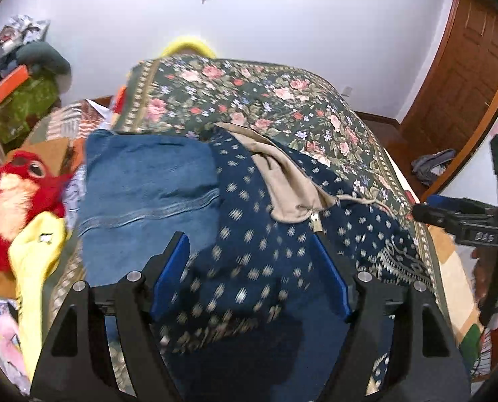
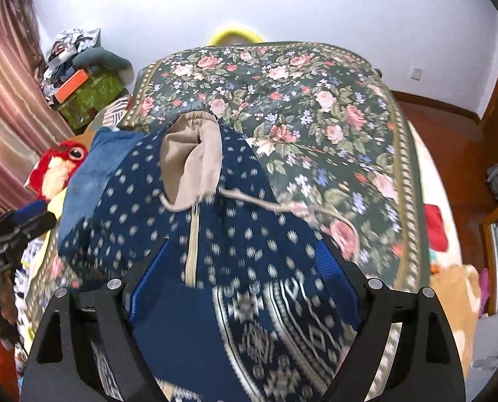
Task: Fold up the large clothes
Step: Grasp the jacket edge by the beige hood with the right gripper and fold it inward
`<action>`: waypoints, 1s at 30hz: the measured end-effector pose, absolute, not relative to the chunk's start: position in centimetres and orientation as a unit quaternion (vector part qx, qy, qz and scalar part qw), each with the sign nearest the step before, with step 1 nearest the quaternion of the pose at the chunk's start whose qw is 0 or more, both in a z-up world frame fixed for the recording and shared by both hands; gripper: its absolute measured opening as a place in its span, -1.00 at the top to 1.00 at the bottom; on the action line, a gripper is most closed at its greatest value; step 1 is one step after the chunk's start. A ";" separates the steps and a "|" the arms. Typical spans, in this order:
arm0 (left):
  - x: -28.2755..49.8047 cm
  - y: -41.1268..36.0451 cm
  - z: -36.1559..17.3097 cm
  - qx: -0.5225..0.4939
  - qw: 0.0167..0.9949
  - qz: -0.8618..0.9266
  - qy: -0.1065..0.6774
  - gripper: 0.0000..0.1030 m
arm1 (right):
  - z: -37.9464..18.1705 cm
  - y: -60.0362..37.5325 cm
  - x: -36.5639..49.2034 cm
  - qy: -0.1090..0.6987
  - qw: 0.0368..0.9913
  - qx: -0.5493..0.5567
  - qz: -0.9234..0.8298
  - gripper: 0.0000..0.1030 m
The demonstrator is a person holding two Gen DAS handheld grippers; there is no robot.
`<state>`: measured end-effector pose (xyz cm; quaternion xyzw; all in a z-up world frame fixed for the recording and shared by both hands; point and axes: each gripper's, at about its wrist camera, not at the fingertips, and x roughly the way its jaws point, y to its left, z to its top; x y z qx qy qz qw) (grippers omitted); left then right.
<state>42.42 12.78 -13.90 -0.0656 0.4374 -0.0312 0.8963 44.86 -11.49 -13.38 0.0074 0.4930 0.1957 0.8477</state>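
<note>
We have the navy hoodie [image 2: 249, 234] lying on the bed [image 2: 332, 107], beside folded jeans [image 1: 148, 184]. Both our left gripper [image 1: 250, 264] and right gripper [image 2: 242, 268] stand wide above it, holding nothing. Next, we judge, comes gripping an edge to fold.
</note>
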 end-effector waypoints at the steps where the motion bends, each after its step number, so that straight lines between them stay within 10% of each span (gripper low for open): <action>1: 43.5 12.8 -14.3 -0.073 0.893 -0.033 0.443 -0.43 | -13.9 -11.1 45.8 0.499 0.844 0.010 0.195 -0.63; 17: 56.5 14.2 -20.2 -0.113 0.871 0.020 0.479 -0.42 | -23.3 -5.7 57.7 0.585 0.795 0.057 0.154 -0.65; 19: 57.2 14.3 -21.4 -0.122 0.863 0.026 0.490 -0.08 | -23.2 -5.2 57.8 0.571 0.806 0.045 0.149 -0.61; 25: 55.7 14.2 -22.0 -0.111 0.873 0.016 0.475 0.44 | -23.2 -4.7 56.7 0.539 0.829 -0.023 0.146 0.64; 30: 53.5 14.7 -20.2 -0.111 0.875 -0.002 0.471 0.89 | -21.8 -6.2 55.6 0.544 0.821 -0.015 0.173 0.84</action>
